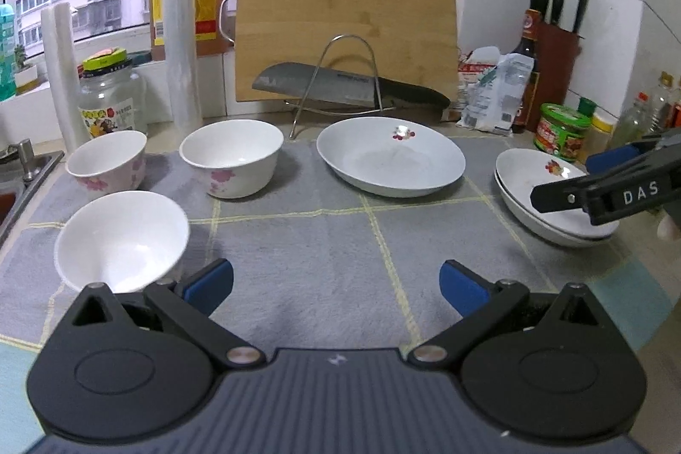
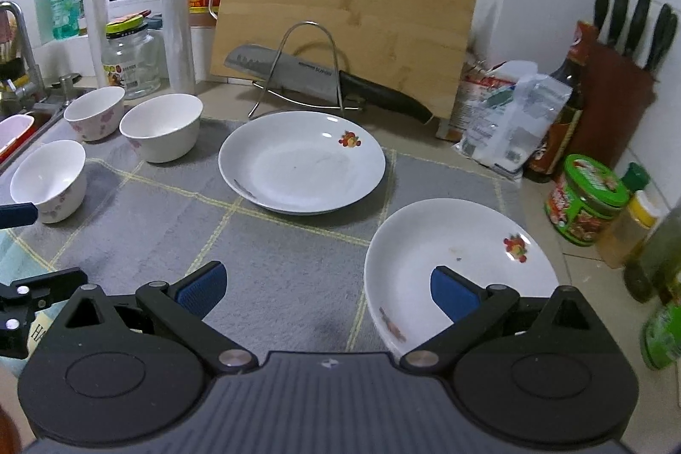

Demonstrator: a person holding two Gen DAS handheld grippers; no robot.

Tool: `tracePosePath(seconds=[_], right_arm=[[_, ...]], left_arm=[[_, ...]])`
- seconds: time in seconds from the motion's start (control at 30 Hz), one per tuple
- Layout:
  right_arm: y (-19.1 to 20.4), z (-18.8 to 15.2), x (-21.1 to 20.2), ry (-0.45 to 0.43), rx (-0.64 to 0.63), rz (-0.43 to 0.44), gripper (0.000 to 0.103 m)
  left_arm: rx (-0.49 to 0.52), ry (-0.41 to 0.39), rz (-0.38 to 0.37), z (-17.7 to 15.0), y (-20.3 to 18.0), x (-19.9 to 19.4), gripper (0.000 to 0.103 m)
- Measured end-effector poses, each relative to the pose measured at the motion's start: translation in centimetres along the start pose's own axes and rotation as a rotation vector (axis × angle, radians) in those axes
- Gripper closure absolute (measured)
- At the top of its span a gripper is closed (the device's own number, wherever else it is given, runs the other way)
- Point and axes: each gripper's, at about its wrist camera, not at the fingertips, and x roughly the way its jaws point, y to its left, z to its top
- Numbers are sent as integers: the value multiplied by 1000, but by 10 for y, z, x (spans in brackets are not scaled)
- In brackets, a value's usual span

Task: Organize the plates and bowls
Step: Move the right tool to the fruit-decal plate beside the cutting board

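Plates: we count three, all white with a small fruit print, all on the grey checked mat (image 1: 323, 262). One single plate (image 1: 390, 156) sits alone just in front of the cutting board (image 1: 344, 24). The other two are stacked (image 1: 549, 198) well to the right of the board, at the mat's right edge, near the green-lidded jar (image 1: 561, 130).

Bowls: we count three, white with pink flower print, grouped left of the board. Two stand side by side in a back row, the far-left bowl (image 1: 108, 164) and the middle bowl (image 1: 232, 156); a third bowl (image 1: 121, 239) is in front of them, tilted toward the left wrist camera. None are nested.

Left gripper (image 1: 336, 286): jaws wide apart, nothing between them, over bare mat in front of the board. Its left finger sits close to the third bowl's rim; we cannot tell if they touch.

Right gripper (image 2: 327, 290): jaws wide apart, holding nothing. Its right fingertip (image 2: 453, 294) overlaps the top plate of the stack (image 2: 459, 262) in the right wrist view; the left one is over mat. We cannot tell whether the pad touches the plate.

Also by the board: one cleaver (image 1: 349, 86) resting on a wire stand (image 1: 340, 79), two rolls of plastic wrap left of it, one knife block (image 1: 557, 41) to the right.
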Motion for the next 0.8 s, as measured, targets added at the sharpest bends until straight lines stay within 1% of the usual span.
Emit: tracePosePath(seconds=[0.3,0.43,0.63,0.8], right_arm=[[-53,24,36,-9,-2,86,0],[-68,32,54,-2,-10,129,0],[-74,40,72,17,-29,172,0],[-77,45,83,36,-7,189,0]], left_arm=[[-18,12,89,23,-34,35,1],[-22,37,118,27,-42,51,1],[-1,86,122,29,-49,72,1],[30,101,97,33,-50,87,1]])
